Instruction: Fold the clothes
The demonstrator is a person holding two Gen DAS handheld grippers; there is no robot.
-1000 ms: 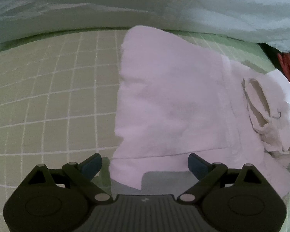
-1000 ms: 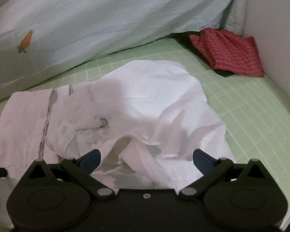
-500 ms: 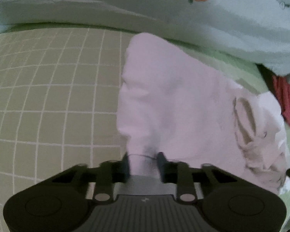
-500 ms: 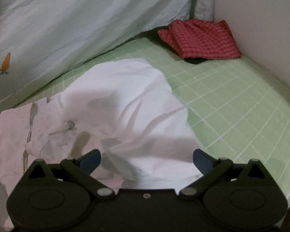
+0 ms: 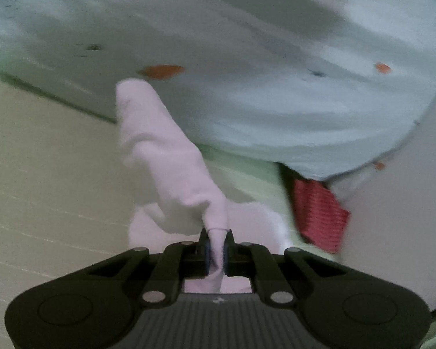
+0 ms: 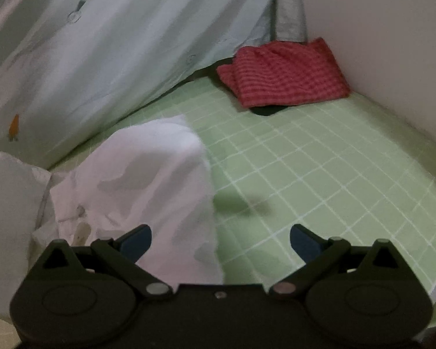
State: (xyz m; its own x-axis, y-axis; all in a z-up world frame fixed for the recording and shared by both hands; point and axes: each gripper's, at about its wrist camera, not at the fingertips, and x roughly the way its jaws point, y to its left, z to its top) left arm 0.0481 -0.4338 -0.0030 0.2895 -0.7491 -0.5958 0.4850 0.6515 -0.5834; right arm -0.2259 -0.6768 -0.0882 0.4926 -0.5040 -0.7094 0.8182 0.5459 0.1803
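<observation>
A white garment (image 5: 165,157) lies on the green checked bedsheet (image 6: 319,174). My left gripper (image 5: 216,240) has a bunched edge of it between its pads; the jaws are closing on the cloth and press on it. The fabric stretches away from the gripper in a raised, narrow fold, and the view is blurred. In the right wrist view the white garment (image 6: 148,174) lies crumpled at the left. My right gripper (image 6: 220,237) hovers open above its right edge, one finger over cloth, the other over bare sheet, holding nothing.
A folded red checked cloth (image 6: 284,72) lies in the far corner against the white wall (image 6: 378,43). A pale blue duvet with carrot prints (image 6: 101,58) is heaped along the back. The bed's edge runs at the lower right.
My left gripper went from wide open to closed on the garment's near edge and rose, pulling the cloth up into a narrow fold. My right gripper slid right, staying open.
</observation>
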